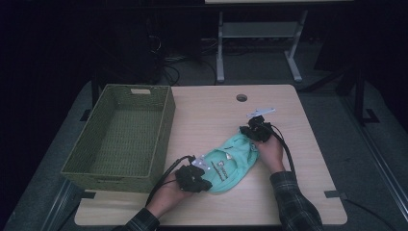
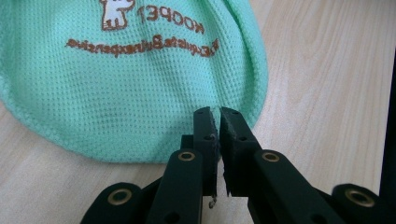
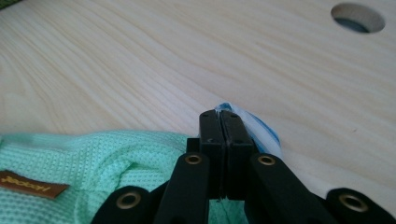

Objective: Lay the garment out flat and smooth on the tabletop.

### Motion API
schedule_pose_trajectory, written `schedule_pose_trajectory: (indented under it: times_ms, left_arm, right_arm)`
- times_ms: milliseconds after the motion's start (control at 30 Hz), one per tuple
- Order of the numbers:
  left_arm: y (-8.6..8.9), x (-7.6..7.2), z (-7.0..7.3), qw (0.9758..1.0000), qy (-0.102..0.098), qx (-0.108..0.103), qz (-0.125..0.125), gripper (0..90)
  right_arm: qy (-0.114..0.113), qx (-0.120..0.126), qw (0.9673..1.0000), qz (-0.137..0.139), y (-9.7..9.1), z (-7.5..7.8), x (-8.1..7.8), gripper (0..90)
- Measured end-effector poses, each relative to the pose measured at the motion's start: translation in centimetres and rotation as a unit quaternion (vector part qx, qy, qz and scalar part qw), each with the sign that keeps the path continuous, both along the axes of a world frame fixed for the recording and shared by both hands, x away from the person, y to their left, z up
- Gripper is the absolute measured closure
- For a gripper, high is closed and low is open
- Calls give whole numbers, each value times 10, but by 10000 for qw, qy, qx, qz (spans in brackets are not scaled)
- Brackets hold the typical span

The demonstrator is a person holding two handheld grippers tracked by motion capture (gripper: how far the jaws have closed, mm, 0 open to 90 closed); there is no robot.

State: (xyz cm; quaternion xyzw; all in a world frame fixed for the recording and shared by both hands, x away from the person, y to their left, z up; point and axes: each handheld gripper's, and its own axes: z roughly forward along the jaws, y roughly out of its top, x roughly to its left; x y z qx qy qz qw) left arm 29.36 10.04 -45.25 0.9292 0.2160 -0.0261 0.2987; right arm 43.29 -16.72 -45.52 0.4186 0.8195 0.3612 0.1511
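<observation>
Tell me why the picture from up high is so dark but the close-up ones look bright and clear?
High view: dim room, black surroundings, the table and green cloth soft and grainy. Left gripper view: bright, the cloth's weave sharp, its jaws close to the lens. Right gripper view: bright too, wood grain slightly soft farther off.

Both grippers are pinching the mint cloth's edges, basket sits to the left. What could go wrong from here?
1. The left gripper holds only the hem of the mint cloth; a pull could slip it free.
2. The right gripper pinches a thin corner, so the fold may sag.
3. The basket wall is tall; a low carry might snag the cloth.
</observation>
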Motion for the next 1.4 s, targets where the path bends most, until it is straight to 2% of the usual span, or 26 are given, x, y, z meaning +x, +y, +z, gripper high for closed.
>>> schedule_pose_trajectory:
  times_ms: [100,167,200,233,400,567,700,833,1033,1100,1400]
  left_arm:
    - [0,0,0,10000,3,-7,2,847]
    - [0,0,0,10000,4,-8,1,847]
    - [0,0,0,10000,5,-8,0,847]
    - [0,0,0,10000,5,-8,0,847]
    - [0,0,0,10000,9,7,21,847]
    - [0,0,0,10000,4,-1,13,847]
    - [0,0,0,10000,7,-5,13,847]
    - [0,0,0,10000,26,-24,32,847]
    - [0,0,0,10000,-5,-25,22,846]
    - [0,0,0,10000,39,-37,38,846]
    - [0,0,0,10000,28,-33,25,843]
  right_arm:
    - [101,36,9999,36,2,-4,0,842]
    - [17,87,9999,95,1,-1,-2,769]
    - [-52,136,9998,123,0,2,-4,768]
    - [-13,234,9996,126,0,6,-6,767]
    - [-131,365,9989,268,-6,23,-17,822]
    - [-60,379,9984,423,-13,31,-33,888]
    - [-39,440,9977,511,-17,31,-46,896]
    - [-67,354,9977,582,-22,29,-59,897]
    - [-90,381,9970,664,-28,32,-78,898]
    - [-105,386,9968,694,-28,32,-87,898]
    - [62,402,9952,892,-26,22,-118,898]
